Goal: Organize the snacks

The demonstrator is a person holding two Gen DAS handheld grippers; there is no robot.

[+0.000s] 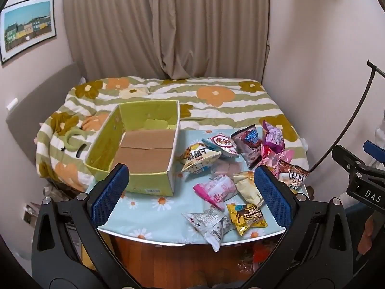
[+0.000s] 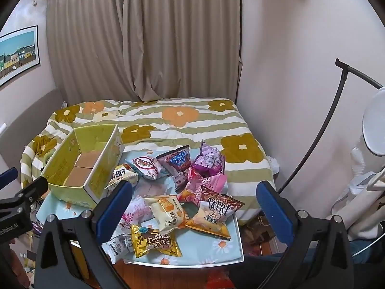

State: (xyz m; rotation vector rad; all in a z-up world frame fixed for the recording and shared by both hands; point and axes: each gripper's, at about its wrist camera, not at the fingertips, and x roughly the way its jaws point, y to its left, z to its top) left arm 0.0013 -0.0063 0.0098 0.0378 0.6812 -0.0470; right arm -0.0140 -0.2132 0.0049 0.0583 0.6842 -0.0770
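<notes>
both tools spread wide, empty; only the right view shows the white lamp (image 2: 374,122) beyond the snack pile (image 2: 178,192).

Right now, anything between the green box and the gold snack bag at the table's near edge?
Yes. In the left wrist view, a silver packet lies beside the gold snack bag; toward the green box, only bare tablecloth.

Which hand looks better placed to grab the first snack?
Probably the right hand-held gripper: open, with the snack pile right between its fingers. The left hand-held gripper, also open, faces more toward the empty box.
</notes>
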